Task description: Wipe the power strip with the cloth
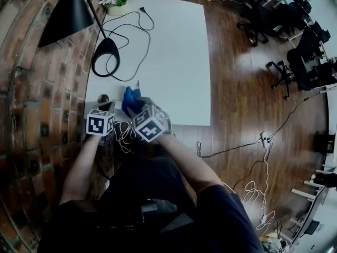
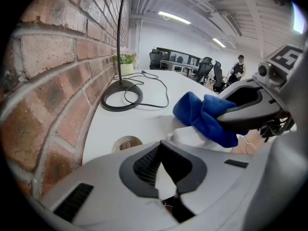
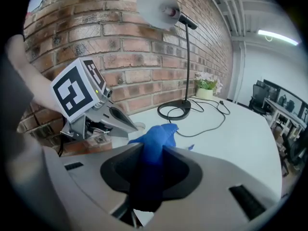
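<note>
The blue cloth [image 3: 156, 136] is clenched in the right tongs [image 3: 150, 165], all bunched up. It is held right at a white block, likely the power strip [image 2: 192, 137], which lies at the near edge of the worktop [image 1: 174, 46], close to the brick wall [image 2: 48, 81]. The left tongs [image 2: 162, 153] are closed tight; whether anything thin is pinched in them cannot be told. If the strip is not held down, it could be pushed off the edge by the wipe. If the cloth is rubbed too hard, it could be dragged out of the tongs.
</note>
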`<state>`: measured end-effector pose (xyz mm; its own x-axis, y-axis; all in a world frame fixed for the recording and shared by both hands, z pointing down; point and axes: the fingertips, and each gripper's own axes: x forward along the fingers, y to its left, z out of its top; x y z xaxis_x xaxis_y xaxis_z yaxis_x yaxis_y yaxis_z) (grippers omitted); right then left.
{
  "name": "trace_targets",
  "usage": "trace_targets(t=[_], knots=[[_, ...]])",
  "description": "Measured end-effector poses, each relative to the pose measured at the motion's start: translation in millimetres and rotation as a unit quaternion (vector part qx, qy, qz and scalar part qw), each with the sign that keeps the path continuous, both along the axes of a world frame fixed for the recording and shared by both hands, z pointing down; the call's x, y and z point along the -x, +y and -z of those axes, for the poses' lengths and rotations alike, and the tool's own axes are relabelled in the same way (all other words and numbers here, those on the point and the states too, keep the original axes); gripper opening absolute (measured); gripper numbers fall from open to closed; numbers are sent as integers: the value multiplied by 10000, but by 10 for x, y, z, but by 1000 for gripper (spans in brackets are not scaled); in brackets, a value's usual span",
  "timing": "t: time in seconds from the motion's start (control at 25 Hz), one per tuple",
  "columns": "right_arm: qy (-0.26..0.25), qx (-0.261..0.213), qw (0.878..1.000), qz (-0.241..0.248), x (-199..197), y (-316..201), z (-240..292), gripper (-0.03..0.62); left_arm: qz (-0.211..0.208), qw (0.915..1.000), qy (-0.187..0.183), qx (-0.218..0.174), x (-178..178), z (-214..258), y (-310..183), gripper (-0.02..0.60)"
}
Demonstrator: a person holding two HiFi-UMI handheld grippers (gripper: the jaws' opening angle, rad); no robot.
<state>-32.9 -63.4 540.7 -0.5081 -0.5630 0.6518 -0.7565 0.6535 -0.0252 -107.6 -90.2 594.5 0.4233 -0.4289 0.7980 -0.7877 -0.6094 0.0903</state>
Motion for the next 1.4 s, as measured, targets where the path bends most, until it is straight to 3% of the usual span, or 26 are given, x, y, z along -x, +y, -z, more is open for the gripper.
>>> trace_targets(t=[0.36, 0.84, 1.04, 1.16, 1.4], knots=[[-85, -116, 9992, -381, -517, 211, -10, 107, 214, 9998, -42, -47, 28, -17, 3, 6], [-159, -249, 9969, -731, -1030, 442, -36, 107, 429, 9977, -521, -78, 122, -92, 49, 5], [-240, -208, 9955, -898, -1228, 490, -47, 107, 834, 9956, -266, 319, 162, -140, 180, 6], [-226, -51, 9947, -1006, -1352, 512, -84, 107, 800, 9955, -159, 478, 81, -164, 317, 6], [-129, 136, 9945, -1033, -1452, 480, -119, 106, 546, 9911, 548, 1086, -407, -157, 616, 6]])
